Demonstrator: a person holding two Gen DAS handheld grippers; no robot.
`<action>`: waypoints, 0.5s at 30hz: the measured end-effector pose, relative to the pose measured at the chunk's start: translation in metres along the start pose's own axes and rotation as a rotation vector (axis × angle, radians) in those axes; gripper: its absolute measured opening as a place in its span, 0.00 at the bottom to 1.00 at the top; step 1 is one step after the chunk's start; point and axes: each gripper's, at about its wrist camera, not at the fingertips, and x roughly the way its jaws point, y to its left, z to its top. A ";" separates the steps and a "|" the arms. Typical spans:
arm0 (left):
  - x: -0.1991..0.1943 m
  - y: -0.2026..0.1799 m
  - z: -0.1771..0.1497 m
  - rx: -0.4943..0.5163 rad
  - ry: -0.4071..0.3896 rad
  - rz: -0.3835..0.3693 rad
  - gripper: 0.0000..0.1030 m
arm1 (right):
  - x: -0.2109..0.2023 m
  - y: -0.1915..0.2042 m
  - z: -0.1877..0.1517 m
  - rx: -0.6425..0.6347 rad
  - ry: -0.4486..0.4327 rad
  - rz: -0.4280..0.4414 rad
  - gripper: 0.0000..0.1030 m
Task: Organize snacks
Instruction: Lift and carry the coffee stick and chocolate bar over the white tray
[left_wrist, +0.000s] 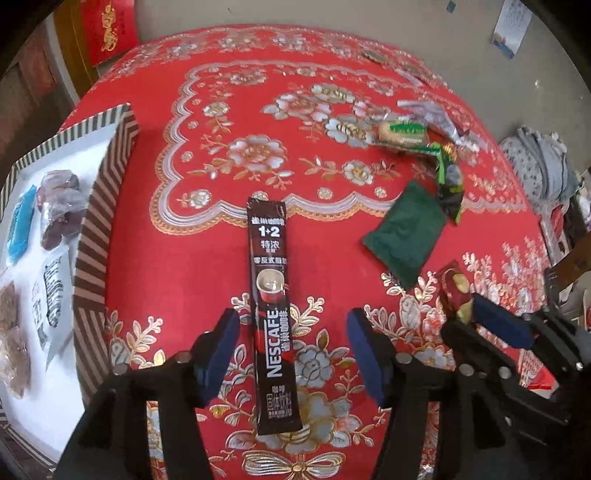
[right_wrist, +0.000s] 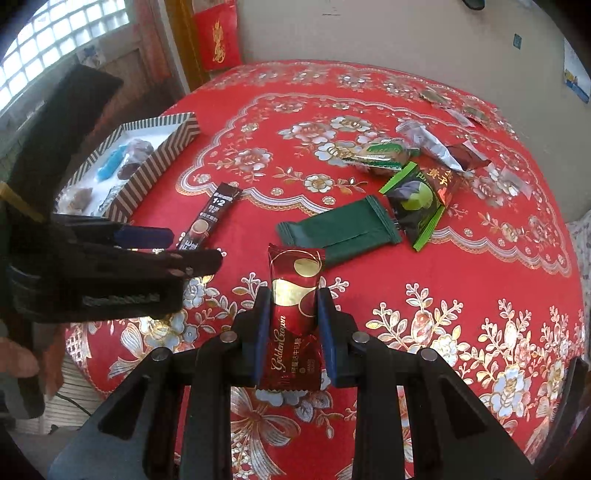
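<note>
The left gripper (left_wrist: 293, 328) is seen held open over the coffee stick (left_wrist: 271, 314), which lies flat on the red tablecloth (left_wrist: 229, 122), not pinched. Only the right wrist view shows the right gripper (right_wrist: 291, 306) squeezed shut on a red candy pack (right_wrist: 293, 317). The striped box (left_wrist: 96, 236) of snacks sits at the left.

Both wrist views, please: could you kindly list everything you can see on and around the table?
Nescafe coffee stick: one, dark brown, lying between the open left tongs.
Golden Crown candy: one, red, gripped in the right tongs.
Flat green packet: one, dark green, mid-table.
Green-edged snack packet: one, black and green, beside it.
Striped box: one, brown and white, table's left edge, holding wrapped snacks.
Tablecloth: one, red floral.
Left tongs: open.
Right tongs: shut.
</note>
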 end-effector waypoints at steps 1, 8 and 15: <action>0.003 -0.001 0.001 0.006 0.009 0.008 0.60 | -0.001 -0.001 0.000 0.002 -0.002 0.003 0.23; -0.001 0.003 0.002 0.036 0.023 0.053 0.19 | -0.007 -0.009 0.001 0.024 -0.032 0.038 0.23; -0.009 0.008 -0.002 0.028 0.013 0.044 0.17 | -0.007 -0.006 0.003 0.020 -0.041 0.061 0.23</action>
